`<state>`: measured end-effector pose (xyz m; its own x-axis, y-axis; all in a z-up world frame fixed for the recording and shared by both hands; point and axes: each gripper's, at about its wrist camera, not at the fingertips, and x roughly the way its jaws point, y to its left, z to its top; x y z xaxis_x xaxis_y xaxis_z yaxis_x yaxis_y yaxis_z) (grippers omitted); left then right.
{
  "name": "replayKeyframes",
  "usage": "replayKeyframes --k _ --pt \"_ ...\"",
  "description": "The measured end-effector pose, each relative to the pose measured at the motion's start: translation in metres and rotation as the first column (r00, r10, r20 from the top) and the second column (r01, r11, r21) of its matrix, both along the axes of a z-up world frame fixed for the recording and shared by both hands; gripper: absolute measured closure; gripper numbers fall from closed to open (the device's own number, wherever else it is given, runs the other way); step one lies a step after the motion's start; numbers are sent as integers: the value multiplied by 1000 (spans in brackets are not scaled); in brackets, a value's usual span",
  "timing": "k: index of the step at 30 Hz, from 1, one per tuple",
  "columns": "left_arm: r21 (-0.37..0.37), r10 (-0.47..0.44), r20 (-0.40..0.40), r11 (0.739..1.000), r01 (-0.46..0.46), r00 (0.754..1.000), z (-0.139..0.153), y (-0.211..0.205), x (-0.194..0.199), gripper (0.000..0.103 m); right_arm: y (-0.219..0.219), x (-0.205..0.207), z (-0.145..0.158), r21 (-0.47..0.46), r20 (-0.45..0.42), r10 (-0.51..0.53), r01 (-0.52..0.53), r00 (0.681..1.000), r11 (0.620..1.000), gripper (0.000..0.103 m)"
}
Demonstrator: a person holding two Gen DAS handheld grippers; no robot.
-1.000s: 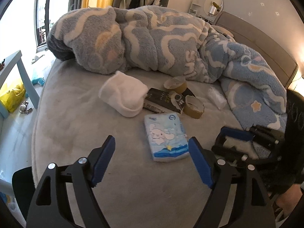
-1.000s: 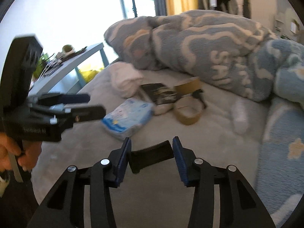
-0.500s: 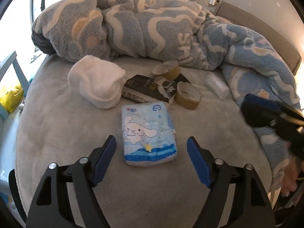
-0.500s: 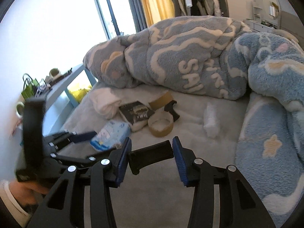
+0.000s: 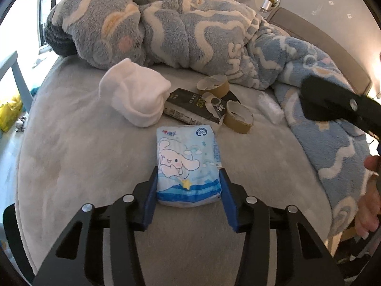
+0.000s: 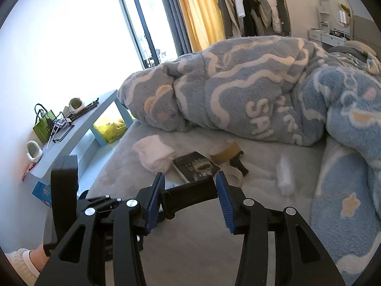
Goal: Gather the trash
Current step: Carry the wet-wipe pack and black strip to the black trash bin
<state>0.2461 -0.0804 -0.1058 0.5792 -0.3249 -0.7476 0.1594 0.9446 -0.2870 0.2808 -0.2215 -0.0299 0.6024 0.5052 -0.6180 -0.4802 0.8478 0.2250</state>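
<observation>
Trash is scattered on the grey bed (image 5: 71, 157), and the nearest piece, a blue tissue pack (image 5: 187, 164) printed with a cartoon dog, sits between the blue pads of the left gripper (image 5: 188, 191). The jaws flank the pack's near end on both sides, touching or just short of it; a firm squeeze cannot be confirmed, so the pack looks bracketed but not yet pinched. To finish this grab well, the person should probably close evenly on the pack's sides, since the soft wrapper may bulge or slide out. Lifting straight up would keep it clear of what lies beyond.

The right gripper (image 6: 189, 205) is clamped on a flat black piece (image 6: 190, 196) and is held above the bed, away from the litter.

Beyond the pack, counted in the left view: 1 white sock (image 5: 137, 97), 1 black carton (image 5: 190, 107), 2 brown tape rolls (image 5: 238, 116), one against the carton's far edge and one at its right end, and 1 clear crumpled wrapper (image 5: 270, 107) to the right. A blue fleece blanket (image 5: 190, 33) is heaped behind them all.
</observation>
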Motion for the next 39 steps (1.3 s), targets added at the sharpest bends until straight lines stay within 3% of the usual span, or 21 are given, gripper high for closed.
replayKeyframes --k 6,12,31,39 --pt "-43 -50 29 998 51 998 17 18 -19 52 30 3 11 6 11 20 -20 1000 1000 58" --pt "-66 -29 38 997 31 999 27 52 -33 52 68 4 19 -10 21 55 -55 998 998 58" --pt "-77 152 93 986 -145 984 54 178 -65 52 175 -5 20 -63 17 170 -168 985 984 58" --pt "-29 235 75 972 -234 969 47 232 -79 52 223 -11 11 -64 -4 230 -230 973 971 58"
